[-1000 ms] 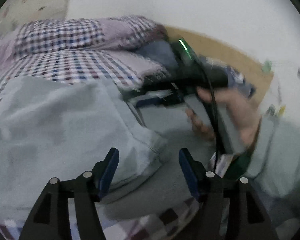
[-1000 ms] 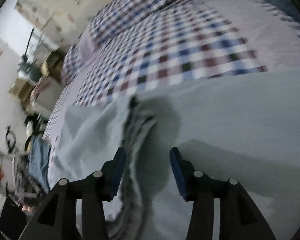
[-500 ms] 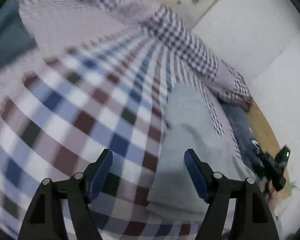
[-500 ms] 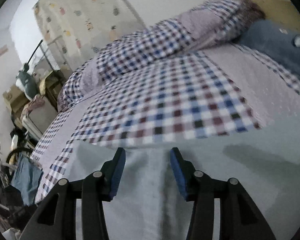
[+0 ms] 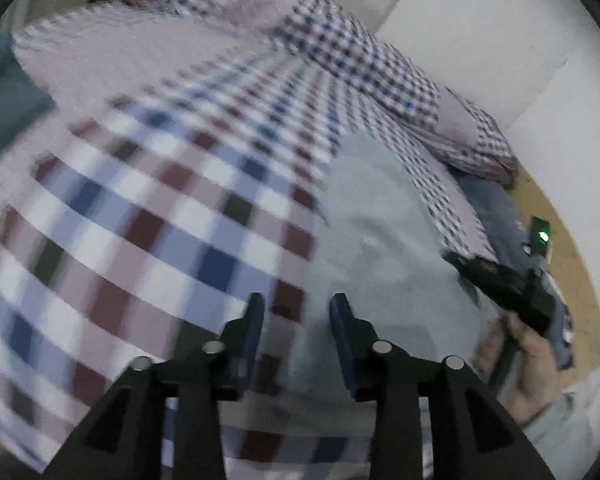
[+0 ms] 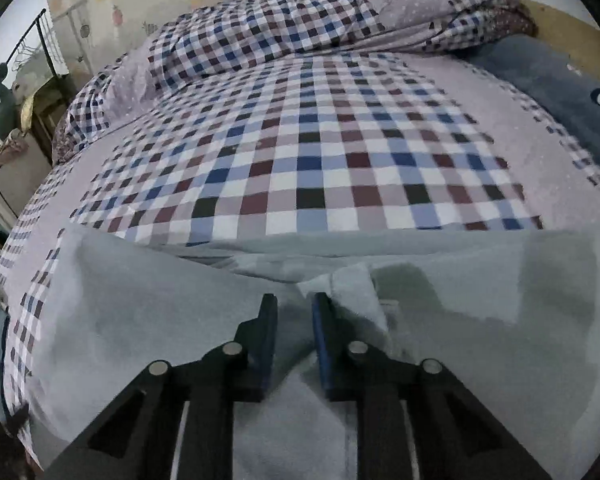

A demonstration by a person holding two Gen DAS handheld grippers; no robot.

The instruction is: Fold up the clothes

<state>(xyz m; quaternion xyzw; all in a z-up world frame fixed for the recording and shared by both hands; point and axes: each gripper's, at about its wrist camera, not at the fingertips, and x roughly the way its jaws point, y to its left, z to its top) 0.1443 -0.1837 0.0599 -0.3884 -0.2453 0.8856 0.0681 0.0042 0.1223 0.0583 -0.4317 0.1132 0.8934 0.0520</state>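
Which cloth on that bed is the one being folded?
Start at the big bed with the checked purple, blue and white cover. The pale grey-green garment lies flat along its near edge, under the right gripper. It alone is plain, without checks.

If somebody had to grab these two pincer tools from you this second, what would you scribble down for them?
Left gripper: open, empty, poised over the garment's edge where it meets the checked bedspread.
Right gripper: jaws nearly together around a raised fold of the garment; a firm grip cannot be confirmed.
Pale grey-green garment: spread across the near side of the bed, rumpled in the middle. Dark blue clothing lies by the far right edge.
Done: garment laid out.
Left: all the folding.
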